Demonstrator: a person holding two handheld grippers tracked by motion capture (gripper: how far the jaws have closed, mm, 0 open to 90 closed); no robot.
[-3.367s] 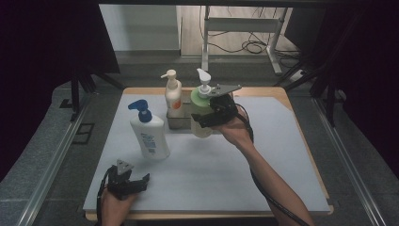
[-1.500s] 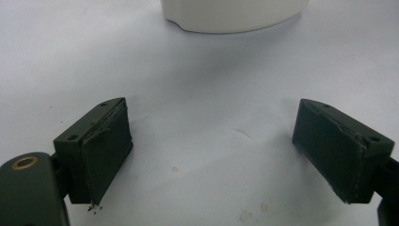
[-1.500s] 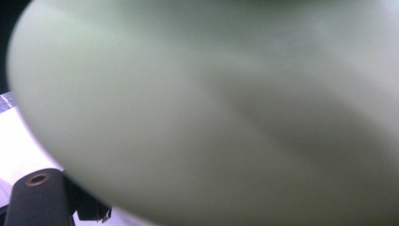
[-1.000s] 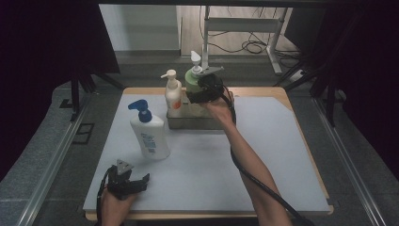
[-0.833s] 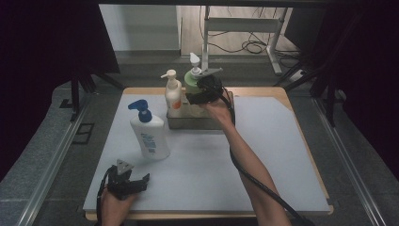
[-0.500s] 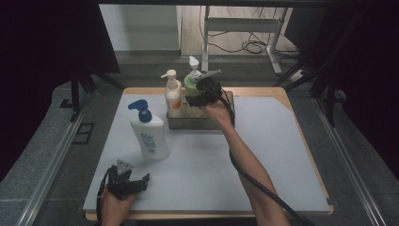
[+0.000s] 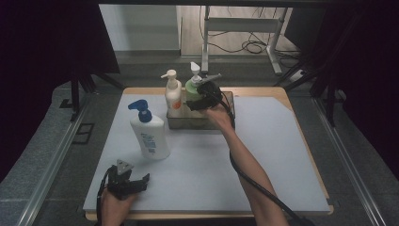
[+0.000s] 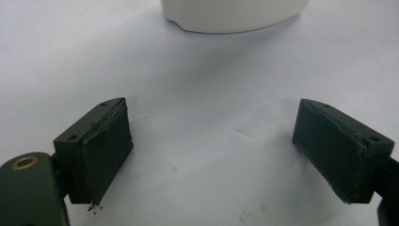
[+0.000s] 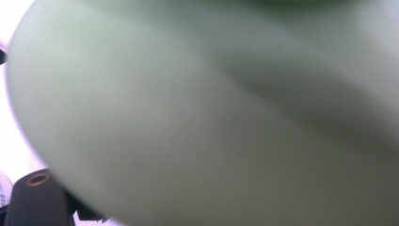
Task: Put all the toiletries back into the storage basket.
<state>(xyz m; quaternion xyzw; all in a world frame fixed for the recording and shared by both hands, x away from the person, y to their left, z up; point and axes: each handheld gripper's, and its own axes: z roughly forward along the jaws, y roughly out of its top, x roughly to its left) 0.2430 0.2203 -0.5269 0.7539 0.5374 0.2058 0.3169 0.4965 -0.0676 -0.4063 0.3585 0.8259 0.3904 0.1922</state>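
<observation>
nearest the person, well in front of the clear bin (image 7: 229, 123), the left gripper (image 7: 133, 183) rests on the white mat (image 7: 263, 155), its jaws spread wide with nothing between them. closer to the bin and off to its left stands a white bottle with a blue pump (image 7: 148, 133). at the bin itself, the right gripper (image 7: 194, 102) grasps the green pump bottle (image 7: 192, 88), upright inside the bin, just right of a white bottle with an orange label (image 7: 172, 94)
</observation>
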